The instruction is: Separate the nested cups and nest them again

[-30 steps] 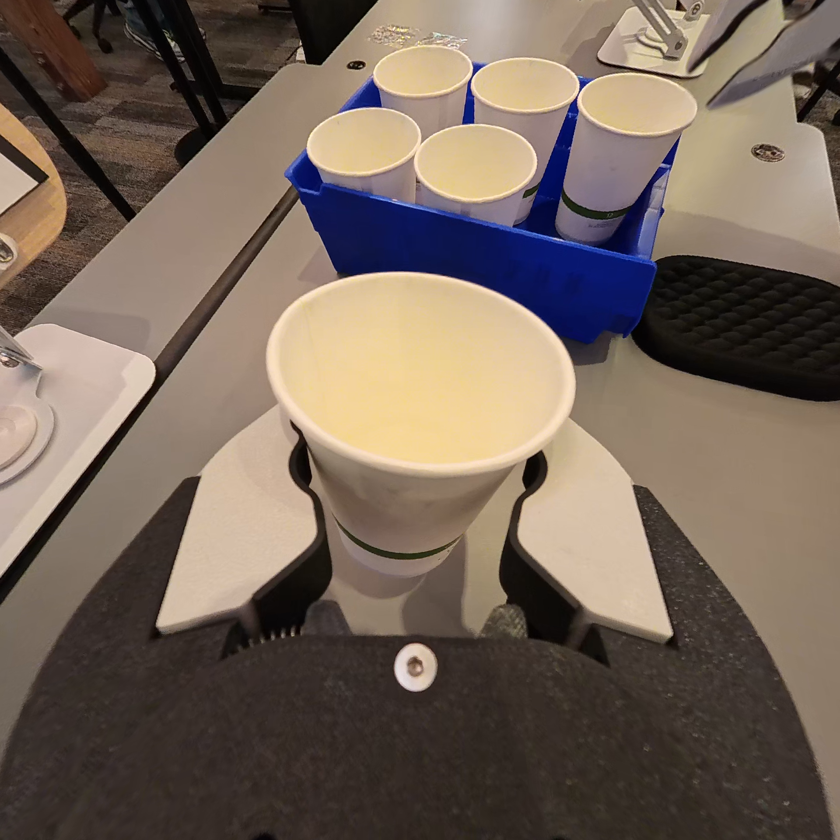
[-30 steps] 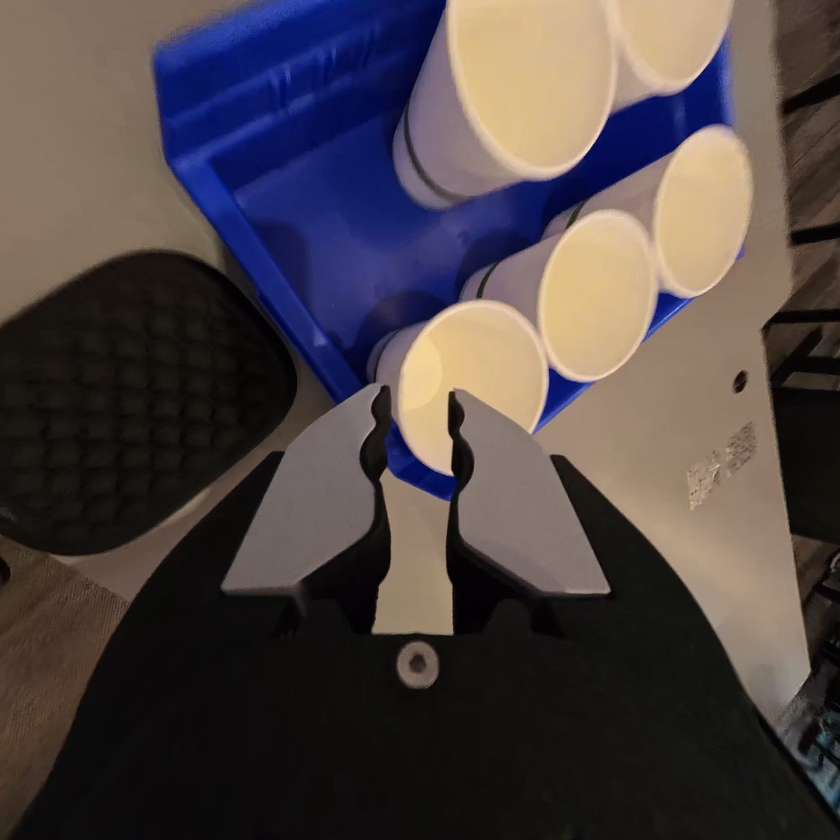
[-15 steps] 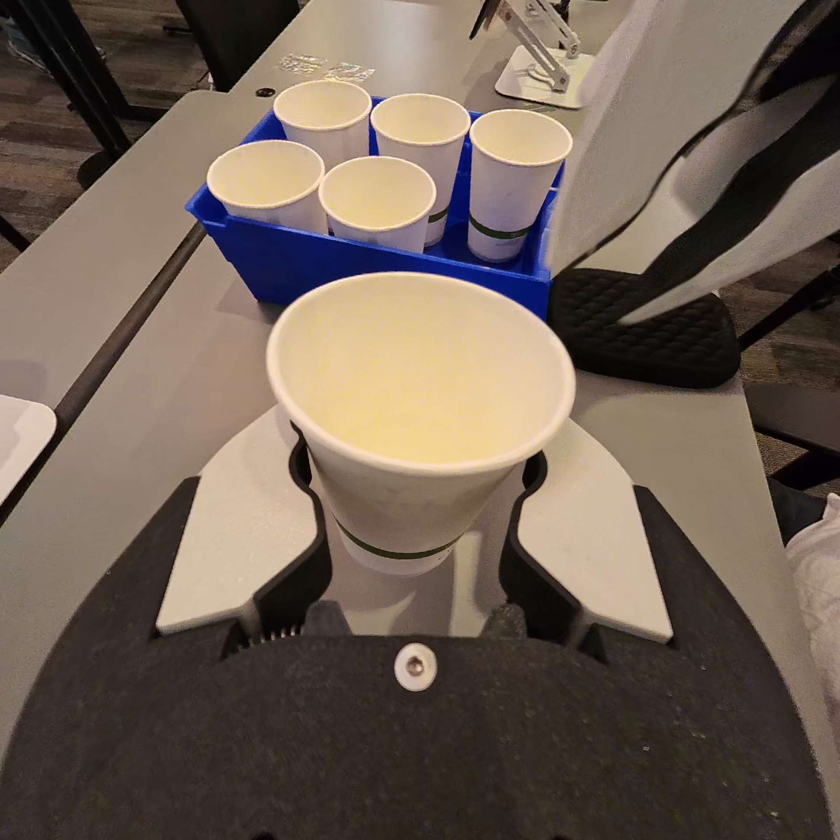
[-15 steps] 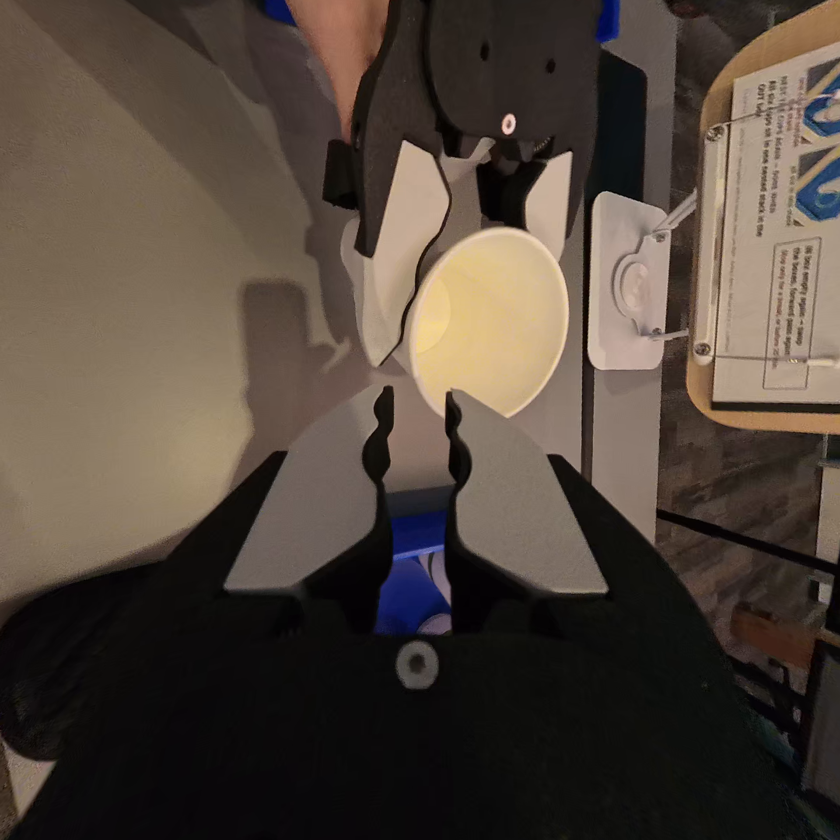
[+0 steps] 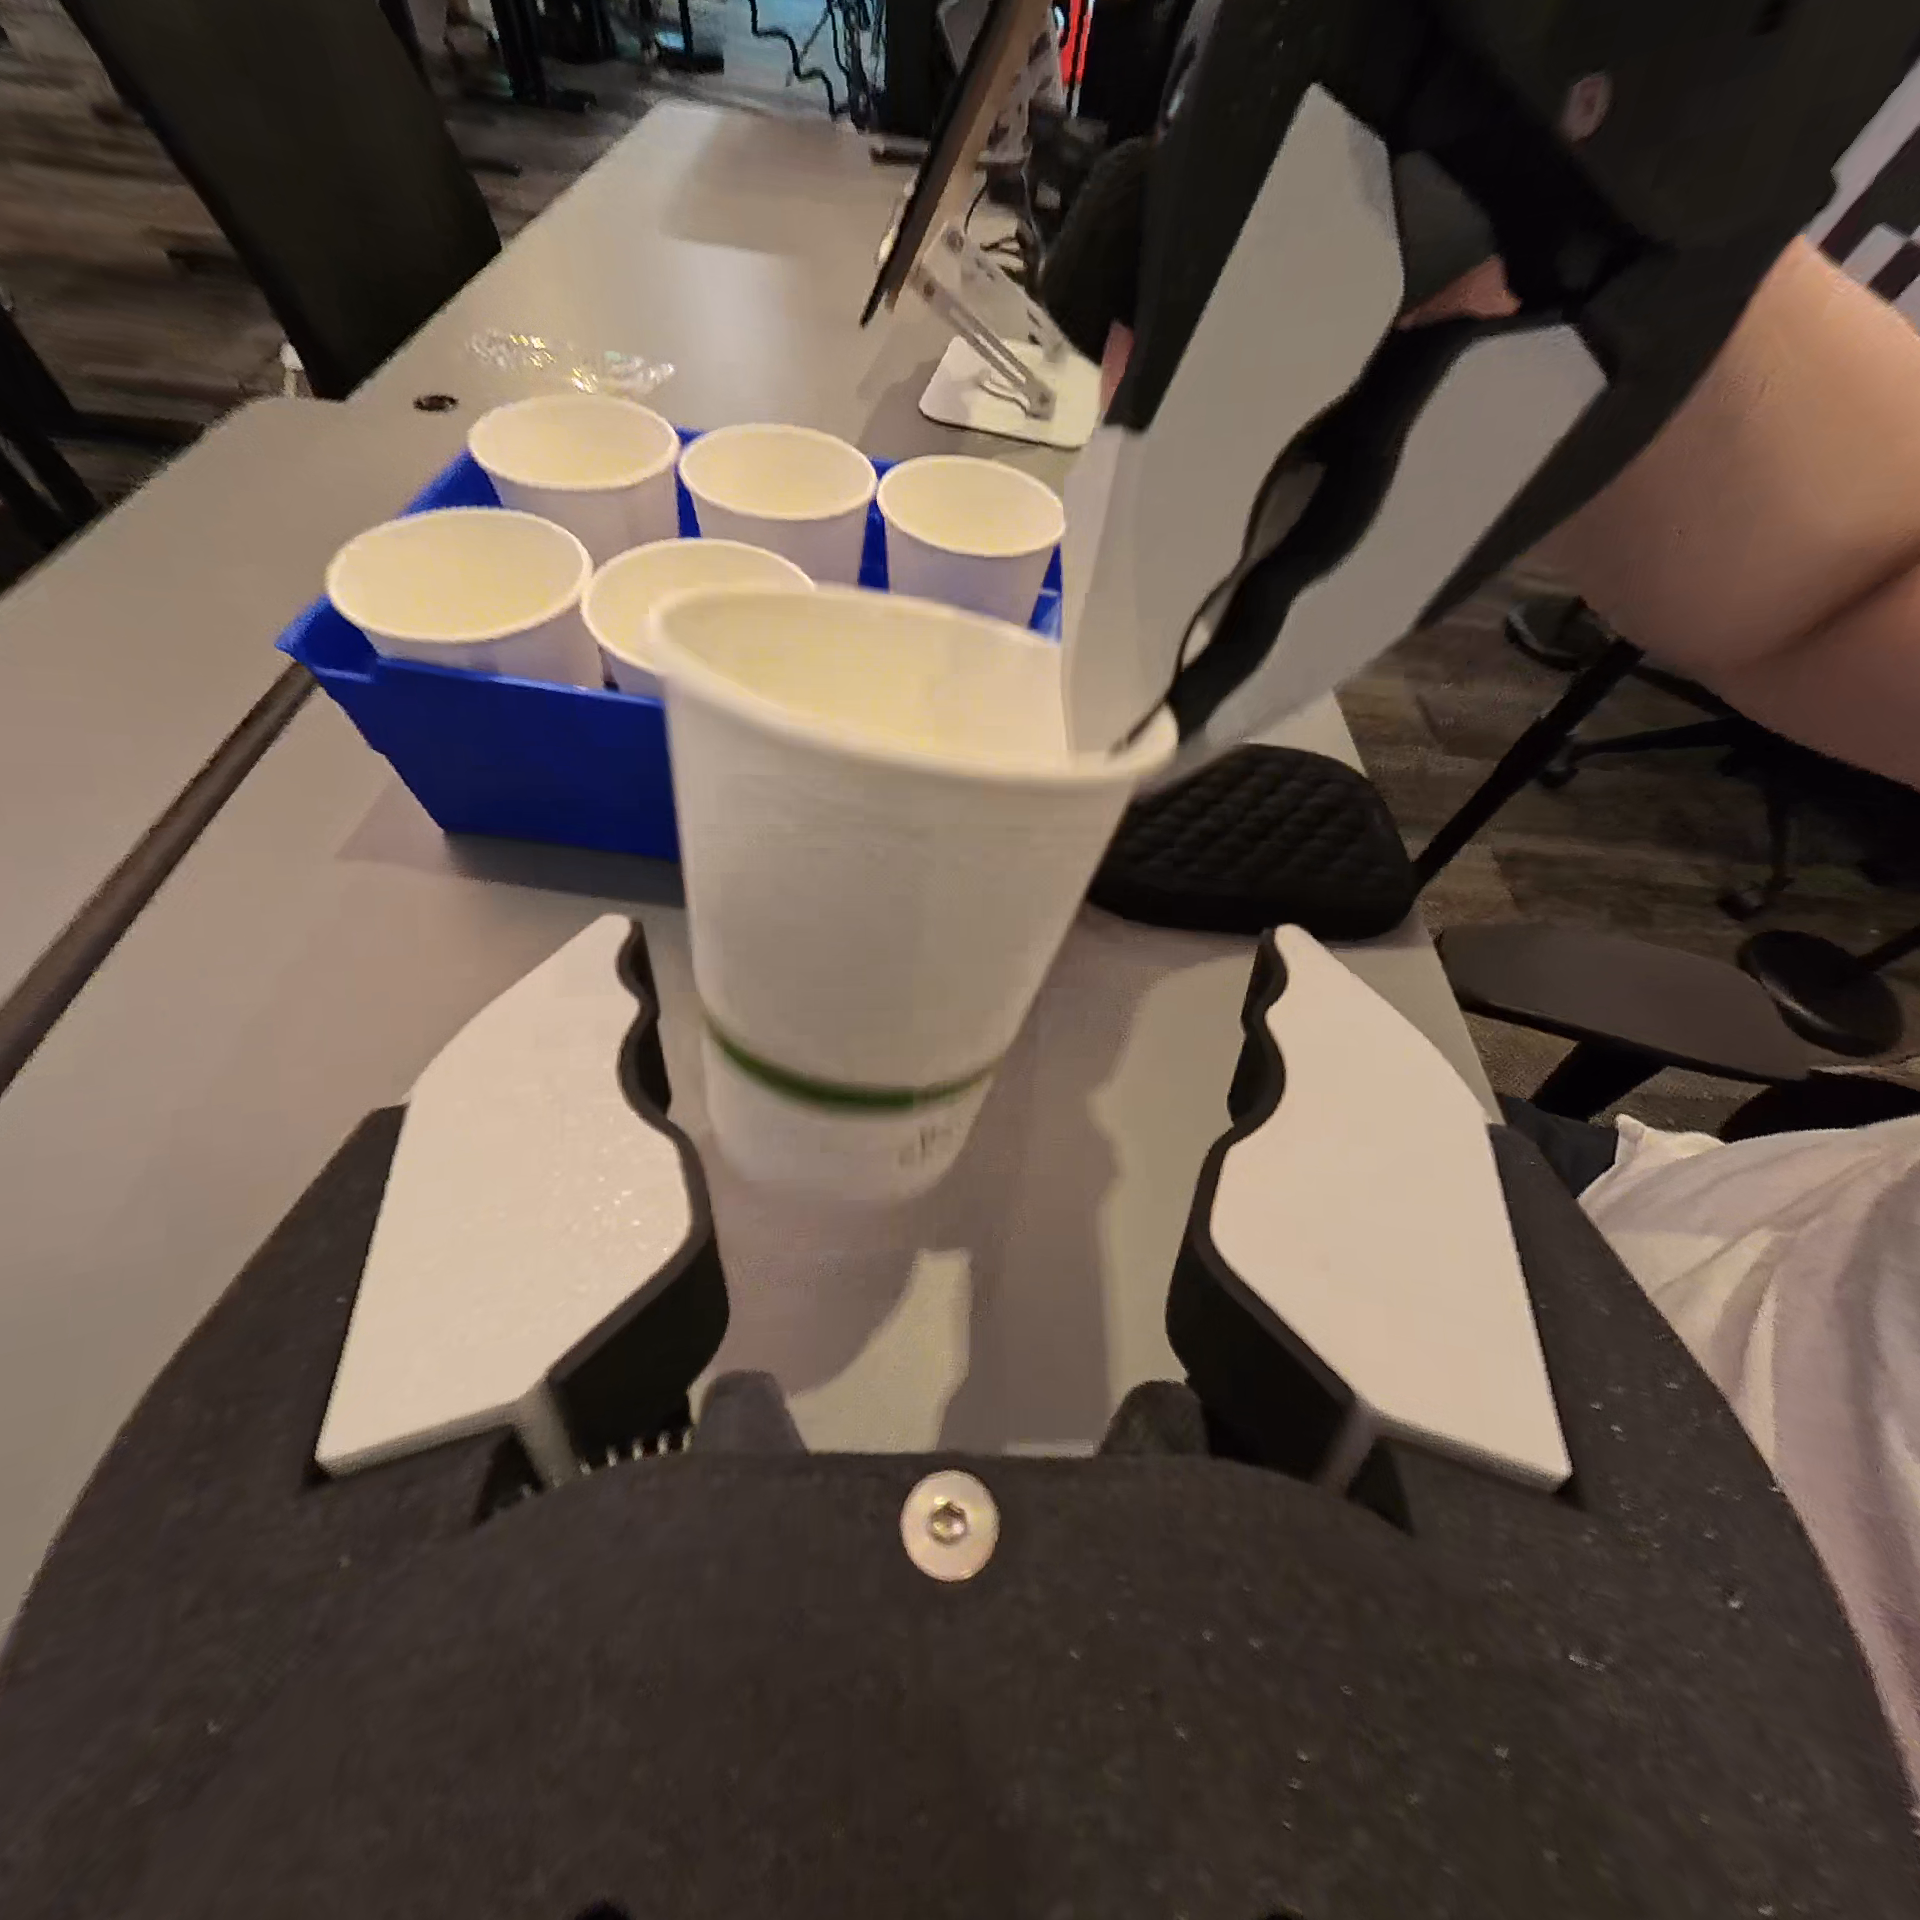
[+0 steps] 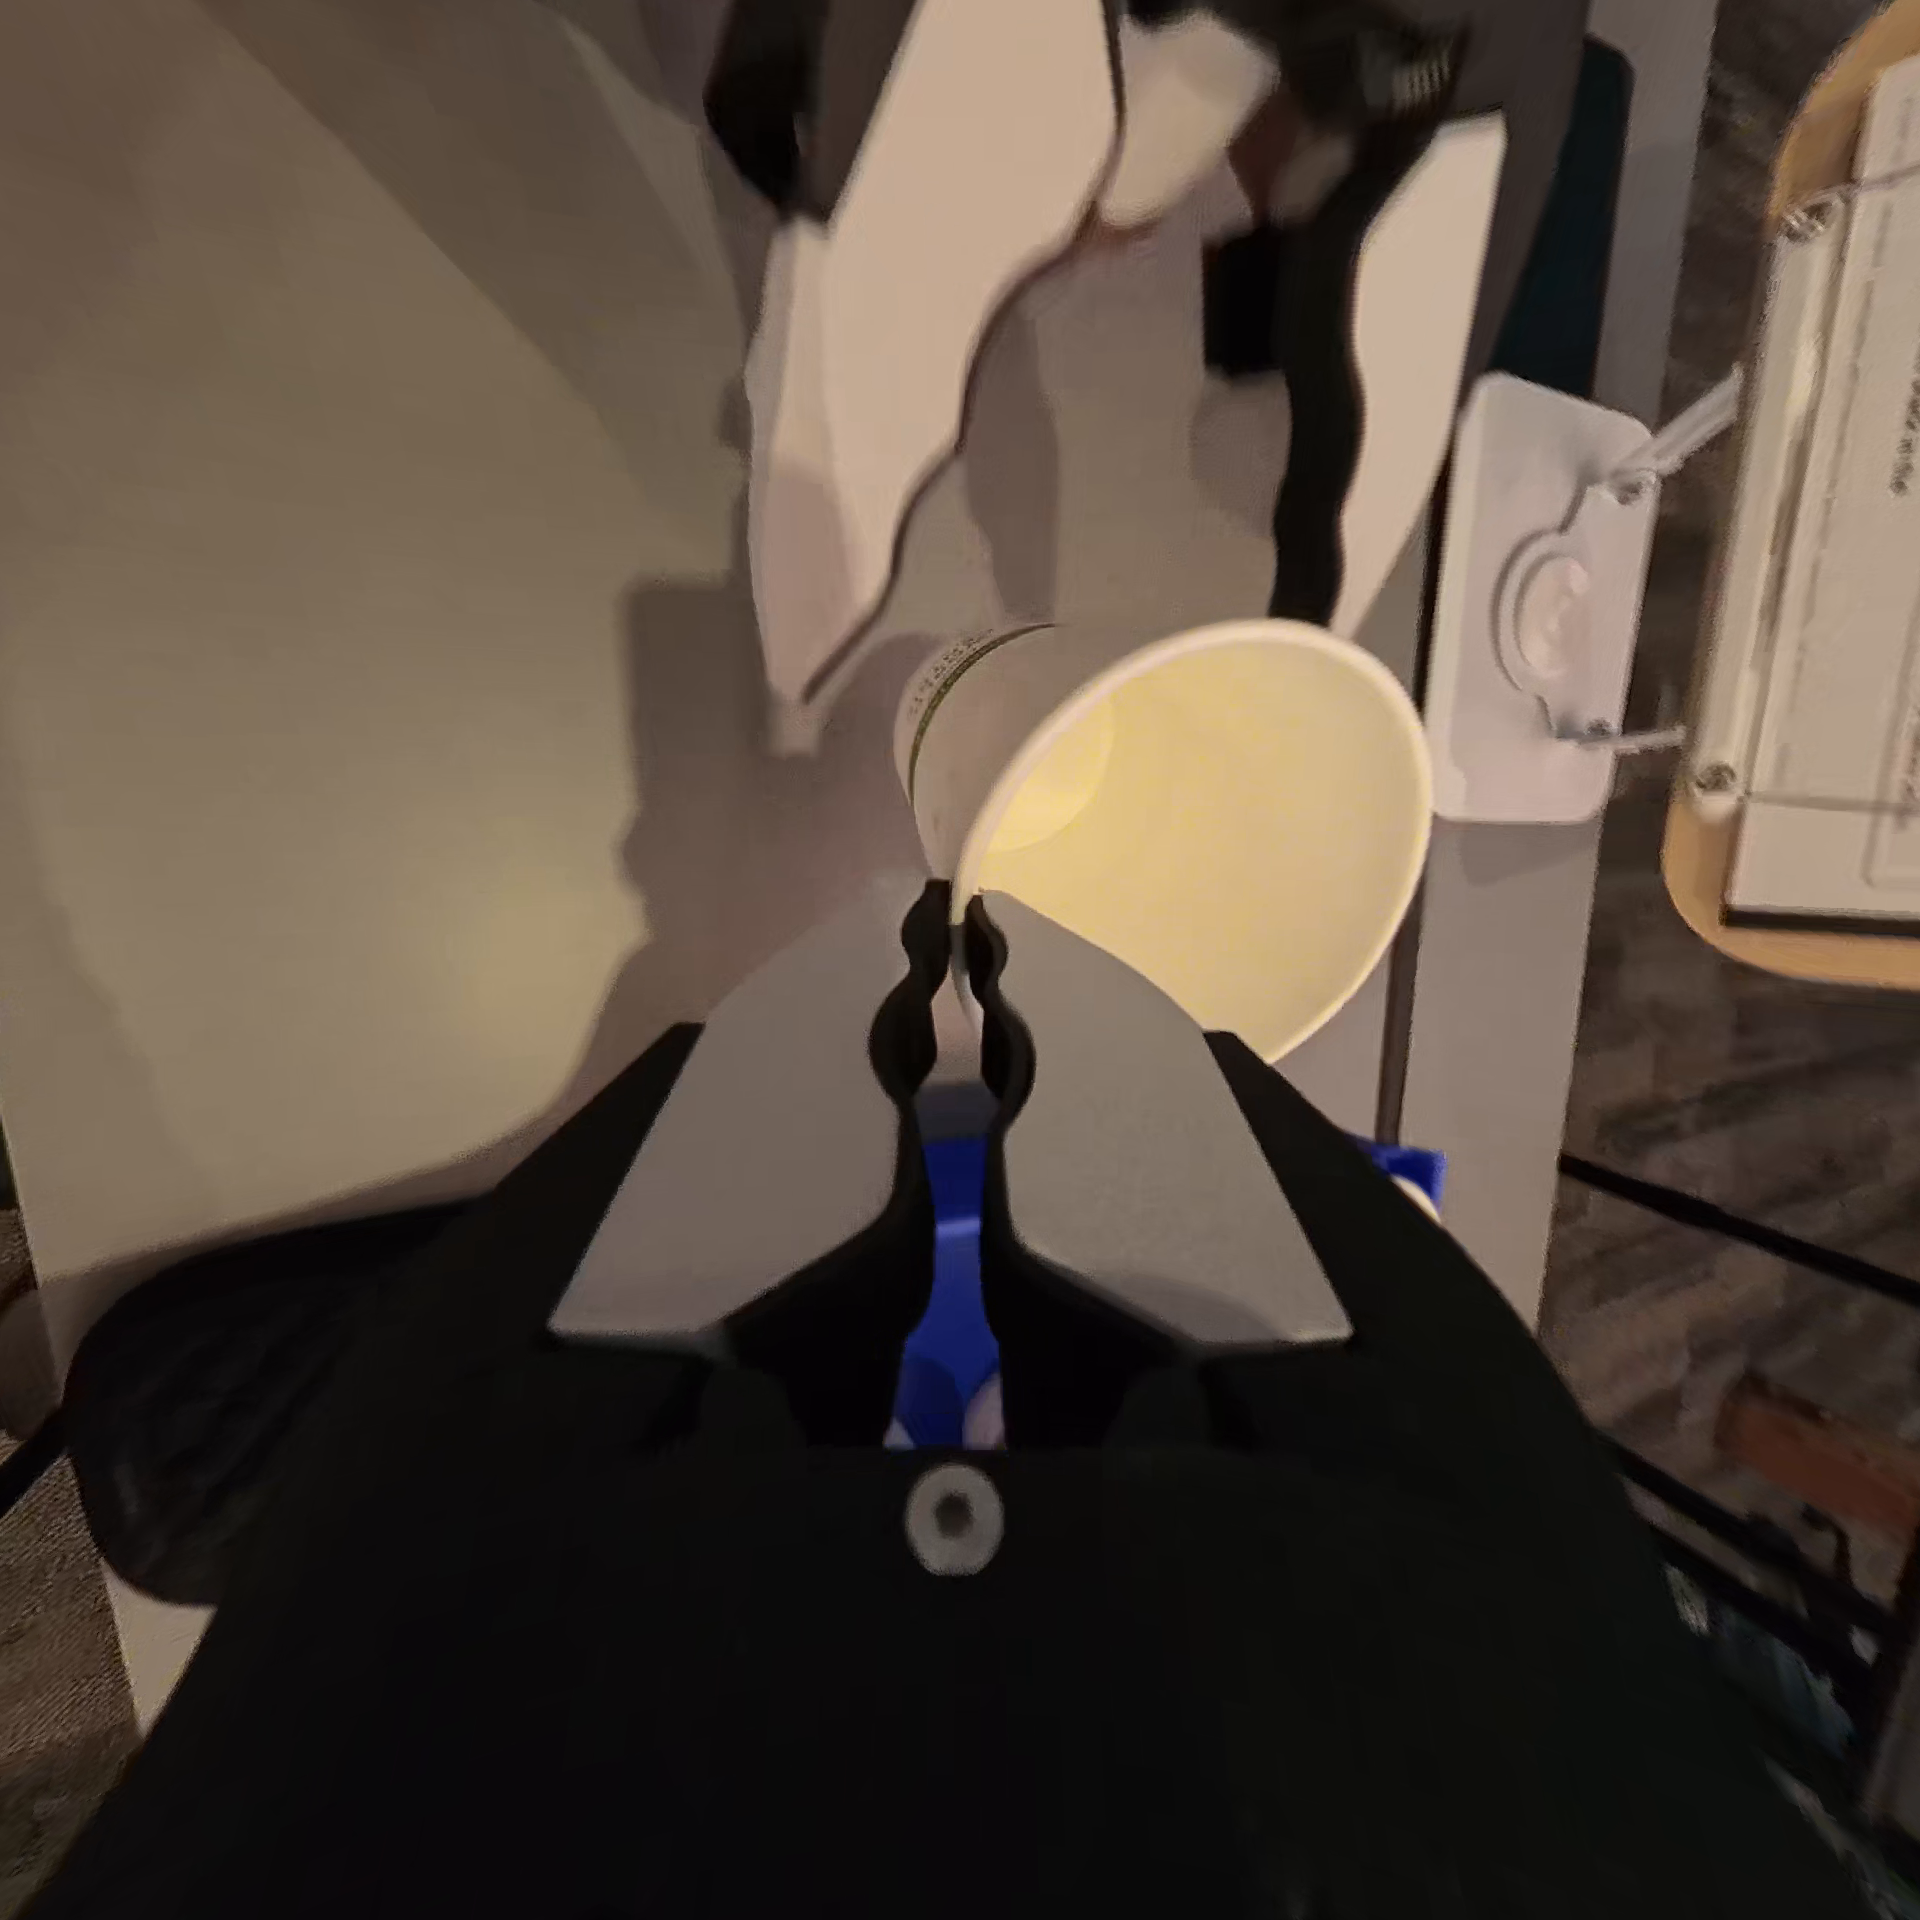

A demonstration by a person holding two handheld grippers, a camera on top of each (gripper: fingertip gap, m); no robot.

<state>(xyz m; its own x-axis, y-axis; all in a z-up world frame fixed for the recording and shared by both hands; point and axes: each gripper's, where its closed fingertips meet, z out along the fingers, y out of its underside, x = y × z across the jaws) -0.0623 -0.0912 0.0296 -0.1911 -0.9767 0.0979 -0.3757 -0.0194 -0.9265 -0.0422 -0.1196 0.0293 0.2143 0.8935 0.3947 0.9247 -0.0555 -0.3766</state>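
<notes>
The white paper cup (image 5: 883, 894), green band near its base, hangs by its rim, pinched in the clenched jaws of the right gripper (image 6: 958, 914). Its lower body sits tilted between the released, wide-spread jaws of the left gripper (image 5: 945, 997), seemingly touching only the left-hand finger (image 5: 540, 1195). A thin-rim pinch could crease the lip or let the cup swing and slip. Ahead of the jaws, five more cups stand in a blue bin (image 5: 499, 748).

Grey desks (image 5: 260, 914) stand over dark carpet (image 5: 1621, 831), chairs (image 5: 291, 156) behind.
</notes>
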